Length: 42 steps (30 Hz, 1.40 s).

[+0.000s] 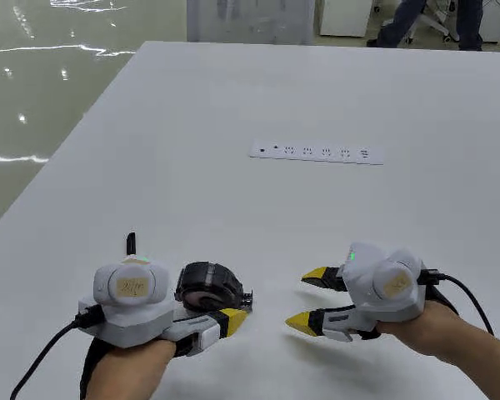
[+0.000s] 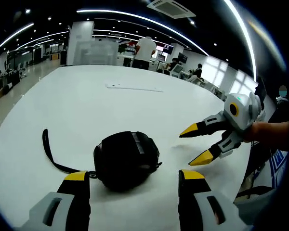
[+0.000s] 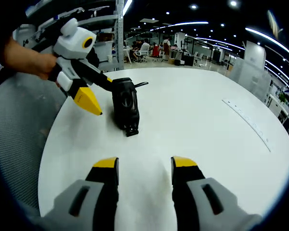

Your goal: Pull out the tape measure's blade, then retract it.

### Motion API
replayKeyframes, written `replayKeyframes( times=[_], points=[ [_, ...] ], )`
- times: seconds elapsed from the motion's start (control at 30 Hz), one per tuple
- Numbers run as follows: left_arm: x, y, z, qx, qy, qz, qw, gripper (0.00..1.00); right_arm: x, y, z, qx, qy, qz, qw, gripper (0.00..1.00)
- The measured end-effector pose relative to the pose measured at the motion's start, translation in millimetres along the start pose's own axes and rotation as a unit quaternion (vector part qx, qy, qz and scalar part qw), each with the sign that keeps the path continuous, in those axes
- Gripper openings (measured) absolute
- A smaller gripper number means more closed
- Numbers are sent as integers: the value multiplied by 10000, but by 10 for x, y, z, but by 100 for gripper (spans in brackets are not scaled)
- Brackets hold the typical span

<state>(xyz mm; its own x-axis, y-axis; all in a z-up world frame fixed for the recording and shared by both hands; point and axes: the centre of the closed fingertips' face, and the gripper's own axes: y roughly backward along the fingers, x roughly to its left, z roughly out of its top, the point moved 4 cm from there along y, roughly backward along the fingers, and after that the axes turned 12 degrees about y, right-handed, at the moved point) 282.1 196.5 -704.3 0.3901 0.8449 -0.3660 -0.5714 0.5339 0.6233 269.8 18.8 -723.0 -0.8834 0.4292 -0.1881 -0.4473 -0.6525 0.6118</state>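
Observation:
The black tape measure (image 1: 208,286) lies on the white table (image 1: 258,208) with its blade retracted and its end hook (image 1: 247,296) pointing right. Its black wrist strap (image 2: 50,154) trails off to the left. My left gripper (image 1: 227,302) is open and straddles the case, one yellow-tipped jaw on each side with a gap to the tape measure (image 2: 127,159). My right gripper (image 1: 307,297) is open a short way to the right, its jaws facing the hook with nothing between them. From the right gripper view (image 3: 144,163) the tape measure (image 3: 125,106) lies ahead beside the left gripper (image 3: 103,94).
A white power strip (image 1: 317,152) lies flat further back on the table. The table's left edge drops to a glossy floor (image 1: 42,100). People stand in the background beyond the table (image 2: 145,48).

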Motion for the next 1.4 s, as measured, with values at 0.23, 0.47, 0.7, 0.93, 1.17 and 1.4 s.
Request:
replayKeyframes(
  times=[0.23, 0.47, 0.7, 0.93, 1.17, 1.4],
  points=[
    [20, 62, 14, -47, -241, -208, 9995, 72, 2, 180, -69, -26, -181, -210, 9996, 46],
    [6, 106, -16, -60, -523, -436, 9977, 73, 7, 370, -193, -4, -300, -459, 9985, 48],
    [46, 134, -95, -44, -645, -556, 9964, 74, 36, 573, -332, -60, -564, -706, 9959, 51],
    [63, 181, -105, -97, -654, -641, 9958, 76, 71, 677, -390, -92, -684, -816, 9943, 54],
    [145, 304, -164, -74, -1155, -939, 9888, 78, 205, 915, -557, -138, -937, -1013, 9903, 59],
    [171, 355, -171, -103, -1296, -1126, 9851, 83, 280, 1057, -615, -246, -1015, -1127, 9881, 65]
  ],
)
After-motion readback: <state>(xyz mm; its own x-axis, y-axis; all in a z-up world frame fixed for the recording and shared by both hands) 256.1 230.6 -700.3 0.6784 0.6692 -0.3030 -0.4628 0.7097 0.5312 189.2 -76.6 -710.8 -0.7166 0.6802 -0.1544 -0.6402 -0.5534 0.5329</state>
